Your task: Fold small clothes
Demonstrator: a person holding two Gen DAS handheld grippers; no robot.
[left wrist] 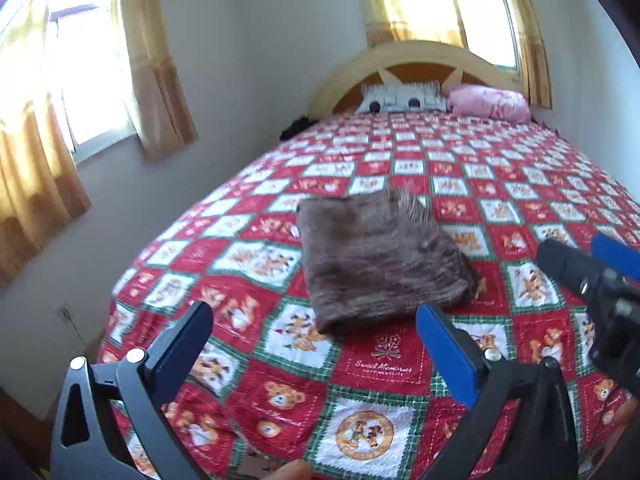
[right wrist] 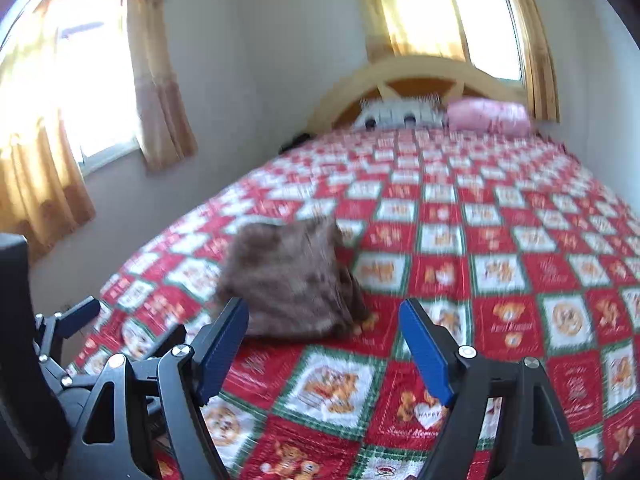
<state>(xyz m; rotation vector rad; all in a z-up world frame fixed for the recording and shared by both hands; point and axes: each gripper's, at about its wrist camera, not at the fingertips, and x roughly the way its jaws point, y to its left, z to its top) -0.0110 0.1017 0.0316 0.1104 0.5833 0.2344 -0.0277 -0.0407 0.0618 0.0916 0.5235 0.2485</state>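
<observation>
A small brown garment (left wrist: 380,258) lies folded into a thick rectangle on the red patchwork bedspread (left wrist: 380,364), a striped bit showing at its far corner. My left gripper (left wrist: 314,314) hovers in front of it, above the spread, jaws wide open with nothing between them. In the right wrist view the same brown garment (right wrist: 292,280) sits ahead and slightly left of my right gripper (right wrist: 324,308), which is open and holds nothing. The right gripper (left wrist: 588,264) also shows at the right edge of the left wrist view, and the left gripper (right wrist: 76,316) at the left edge of the right wrist view.
The bed runs back to a curved wooden headboard (left wrist: 420,60) with a white-grey pillow (left wrist: 400,100) and a pink pillow (left wrist: 488,102). A wall with curtained windows (left wrist: 92,80) runs along the bed's left side. A dark item (left wrist: 296,128) lies at the far left corner.
</observation>
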